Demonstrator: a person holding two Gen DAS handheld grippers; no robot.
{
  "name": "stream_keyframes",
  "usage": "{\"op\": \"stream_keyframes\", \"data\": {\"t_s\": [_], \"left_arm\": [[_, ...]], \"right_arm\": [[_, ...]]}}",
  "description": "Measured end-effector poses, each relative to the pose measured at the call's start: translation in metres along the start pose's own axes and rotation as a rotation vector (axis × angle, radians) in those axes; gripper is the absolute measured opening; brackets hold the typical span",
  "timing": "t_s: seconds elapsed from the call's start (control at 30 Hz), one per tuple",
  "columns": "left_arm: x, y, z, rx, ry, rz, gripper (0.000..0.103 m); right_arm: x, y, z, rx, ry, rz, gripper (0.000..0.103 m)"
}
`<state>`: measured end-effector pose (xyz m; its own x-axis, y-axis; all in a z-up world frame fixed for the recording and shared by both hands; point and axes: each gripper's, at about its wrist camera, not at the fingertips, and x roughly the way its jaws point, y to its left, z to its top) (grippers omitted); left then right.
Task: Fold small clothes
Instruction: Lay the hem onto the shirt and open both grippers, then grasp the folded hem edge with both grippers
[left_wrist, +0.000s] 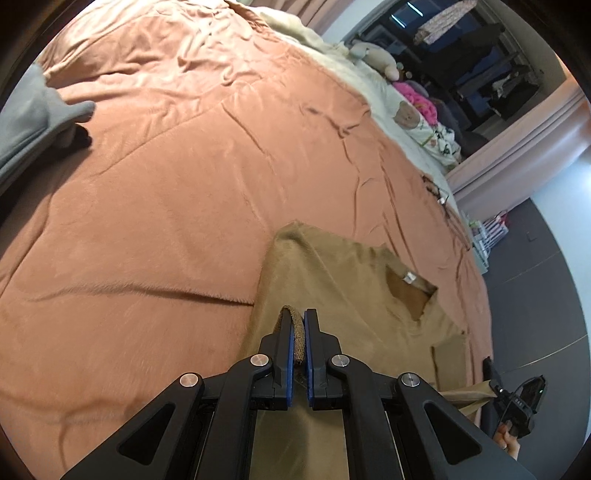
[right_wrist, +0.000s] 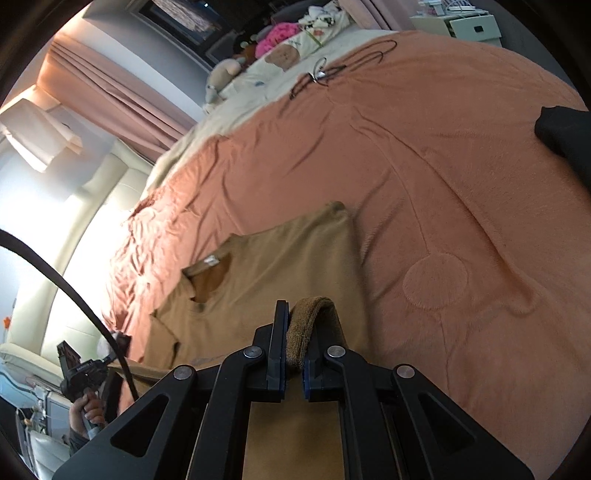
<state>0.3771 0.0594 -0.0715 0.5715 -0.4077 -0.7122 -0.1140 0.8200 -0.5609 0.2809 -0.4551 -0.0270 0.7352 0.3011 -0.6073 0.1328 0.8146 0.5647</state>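
A tan knit sweater (left_wrist: 332, 280) lies on the salmon bedspread (left_wrist: 166, 184), its neckline with a white label (left_wrist: 409, 277) facing up. My left gripper (left_wrist: 298, 325) is shut on the sweater's ribbed hem, which sticks up between the blue pads. In the right wrist view the sweater (right_wrist: 280, 258) lies below and ahead. My right gripper (right_wrist: 295, 325) is shut on another part of the ribbed hem (right_wrist: 310, 325), folded over the pads. The other gripper shows at the lower edge of each view, the right one in the left wrist view (left_wrist: 517, 406) and the left one in the right wrist view (right_wrist: 81, 373).
Grey clothing (left_wrist: 33, 122) lies at the left of the bed. A dark garment (right_wrist: 565, 129) lies at the right edge. Black hangers (right_wrist: 332, 70), a cream blanket (left_wrist: 362, 74), plush toys (right_wrist: 221, 74) and pink items (right_wrist: 277, 37) sit at the far end. Curtains (right_wrist: 110, 88) hang beyond.
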Motion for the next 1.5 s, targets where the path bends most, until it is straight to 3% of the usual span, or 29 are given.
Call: {"op": "stream_keyframes", "data": {"t_s": [0.13,0.2,0.23,0.27,0.3,0.33,0.37,0.4,0.43,0.6,0.77,1.2,1.5], "left_arm": [[0.021,0.002,0.007,0.000,0.025,0.041,0.005],[0.029,0.000,0.010,0.013,0.058,0.057,0.011],[0.030,-0.002,0.010,0.028,0.065,0.063,0.021],[0.028,-0.004,0.009,0.041,0.061,0.067,0.040],[0.024,-0.007,0.008,0.063,0.046,0.070,0.050],[0.021,-0.008,0.007,0.079,0.034,0.072,0.067],[0.016,-0.010,0.006,0.097,0.023,0.075,0.077],[0.011,-0.012,0.005,0.114,0.015,0.076,0.079],[0.009,-0.013,0.005,0.128,0.016,0.078,0.080],[0.010,-0.019,-0.004,0.226,0.087,0.138,0.084],[0.013,-0.021,-0.021,0.302,0.142,0.178,0.087],[0.052,-0.013,-0.041,0.449,0.233,0.375,0.085],[0.076,-0.009,-0.026,0.485,0.228,0.388,0.082]], "right_arm": [[0.016,-0.002,0.006,0.012,0.022,-0.025,0.004],[0.024,0.000,0.010,0.014,0.053,-0.056,0.005],[0.023,0.003,0.011,0.008,0.060,-0.089,0.007],[0.018,0.007,0.011,-0.006,0.052,-0.102,0.009],[0.015,0.009,0.012,-0.017,0.041,-0.096,0.015],[0.006,0.015,0.011,-0.037,0.021,-0.091,0.031],[0.001,0.018,0.011,-0.048,0.008,-0.096,0.042],[-0.007,0.022,0.010,-0.062,-0.013,-0.104,0.063],[-0.013,0.021,0.006,-0.072,-0.026,-0.107,0.067],[-0.037,0.034,-0.008,-0.162,0.000,-0.160,0.067],[-0.039,0.045,-0.021,-0.253,0.075,-0.196,0.067],[0.012,0.057,-0.027,-0.378,0.235,-0.332,0.067],[0.050,0.060,-0.016,-0.439,0.216,-0.410,0.067]]}}
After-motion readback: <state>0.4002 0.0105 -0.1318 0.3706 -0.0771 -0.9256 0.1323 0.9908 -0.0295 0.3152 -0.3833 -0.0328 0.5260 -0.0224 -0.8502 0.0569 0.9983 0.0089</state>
